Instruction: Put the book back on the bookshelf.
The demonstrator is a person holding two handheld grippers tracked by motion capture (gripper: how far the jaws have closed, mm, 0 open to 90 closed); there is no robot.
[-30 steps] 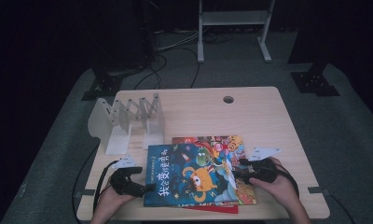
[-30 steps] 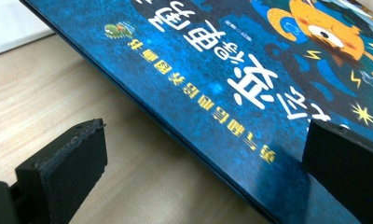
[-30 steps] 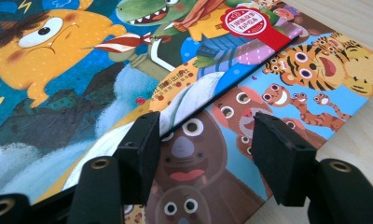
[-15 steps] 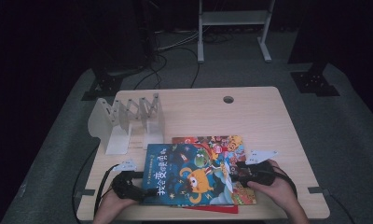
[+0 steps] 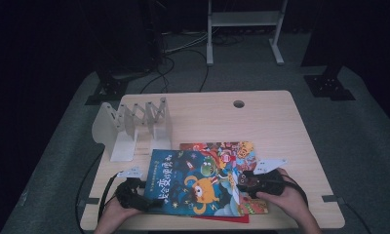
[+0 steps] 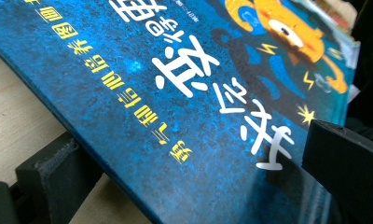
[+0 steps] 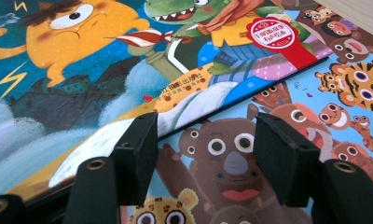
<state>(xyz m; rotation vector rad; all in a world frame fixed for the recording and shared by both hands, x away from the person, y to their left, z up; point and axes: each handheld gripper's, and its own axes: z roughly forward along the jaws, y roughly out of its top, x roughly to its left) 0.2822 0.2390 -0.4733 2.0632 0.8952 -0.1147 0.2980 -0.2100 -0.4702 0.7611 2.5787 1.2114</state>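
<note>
Overhead, a stack of picture books near the front edge of the pale wooden table [image 5: 271,122]: blue hardcover book with an orange monster on its cover [image 5: 195,183] on top, bright animal-covered book [image 5: 244,151] under it. White folding book rack [image 5: 134,126] just behind the stack. Left gripper [image 5: 146,204] at the blue book's left edge, right gripper [image 5: 239,183] at its right.

Along the left gripper [image 6: 184,172], one black jaw under the blue book [image 6: 175,93], one over the cover, clamped on its edge.

Along the right gripper [image 7: 205,144], jaws just opened slightly, a narrow gap, gripping nothing; blue book's corner [image 7: 128,70] beside one jaw, animal-covered book [image 7: 324,93] beneath.
</note>
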